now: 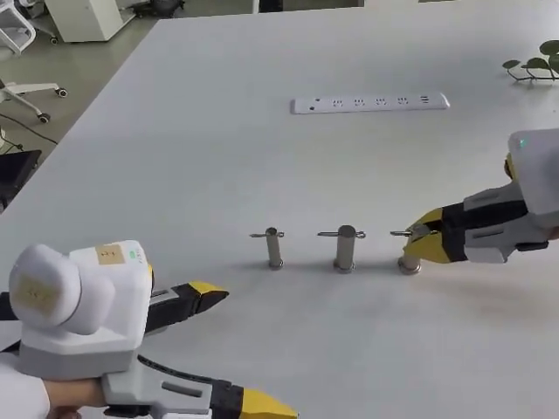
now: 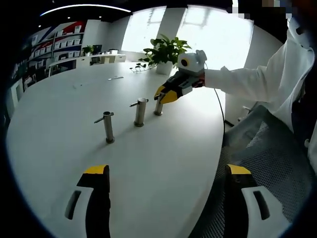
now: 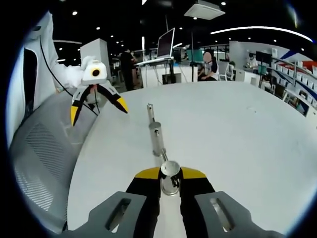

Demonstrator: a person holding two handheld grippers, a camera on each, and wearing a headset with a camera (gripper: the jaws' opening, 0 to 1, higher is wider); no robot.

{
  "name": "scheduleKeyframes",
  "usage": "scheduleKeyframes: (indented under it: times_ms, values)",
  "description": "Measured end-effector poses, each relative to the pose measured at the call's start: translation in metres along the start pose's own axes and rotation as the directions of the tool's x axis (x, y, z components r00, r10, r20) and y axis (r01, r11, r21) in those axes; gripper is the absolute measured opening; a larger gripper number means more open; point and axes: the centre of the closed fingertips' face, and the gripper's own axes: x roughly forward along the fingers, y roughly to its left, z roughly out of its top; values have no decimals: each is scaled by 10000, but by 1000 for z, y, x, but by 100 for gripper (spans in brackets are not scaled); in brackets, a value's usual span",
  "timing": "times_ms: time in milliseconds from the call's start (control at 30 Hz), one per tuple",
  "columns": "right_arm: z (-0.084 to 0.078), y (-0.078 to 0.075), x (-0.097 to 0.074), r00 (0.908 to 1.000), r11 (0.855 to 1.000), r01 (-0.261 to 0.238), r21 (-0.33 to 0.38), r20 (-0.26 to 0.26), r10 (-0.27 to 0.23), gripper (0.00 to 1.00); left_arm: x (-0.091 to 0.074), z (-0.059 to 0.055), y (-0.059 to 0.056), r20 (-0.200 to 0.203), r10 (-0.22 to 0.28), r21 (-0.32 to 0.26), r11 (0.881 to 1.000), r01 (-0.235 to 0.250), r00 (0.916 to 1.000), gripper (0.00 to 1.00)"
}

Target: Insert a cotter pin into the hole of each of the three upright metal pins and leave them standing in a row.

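Nearest the person, the left gripper [image 1: 244, 349] hovers low over the white table [image 1: 175, 175], its yellow-tipped jaws spread wide apart with nothing between them. It is well apart from the work, off to the left of the row.

Further in, three metal pins stand upright in a line across the table. The left-hand pin [image 1: 274, 250] and the middle pin [image 1: 346, 250] stand free, each with a cotter pin [image 1: 265, 234] lying crosswise through its head. The second cotter pin [image 1: 339, 233] pokes out on both sides of the middle pin.

At the right end of the row, the right gripper [image 1: 421, 242] reaches in from the right, and its jaws are drawn together on the right-hand pin [image 3: 170, 174], clamping it near the top. A thin wire end [image 1: 400, 233] shows just left of the jaw tips.

Beyond the row, a white power strip [image 1: 370, 103] lies flat, and a small green plant [image 1: 533, 68] sits at the far right edge.
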Motion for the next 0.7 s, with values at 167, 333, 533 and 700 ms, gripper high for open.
scheduleKeyframes:
  times_ms: [167,333,533,700]
  values:
    - [0,4,2,9999,9998,51,192,164,-54,10,-1,4,-1,129,13,-7,10000,-13,9999,97]
    - [18,-2,-5,9917,9940,656,875,1049,-747,37,-2,9,0,321,121,-14,9999,-121,9994,96]
    - [41,16,-31,9797,9902,869,1094,1707,-1049,52,-11,27,7,1103,470,-226,9987,-448,9928,99]
    - [43,39,-46,9729,9804,943,1732,1927,-1276,74,-19,40,6,1767,625,-589,9969,-528,9823,99]
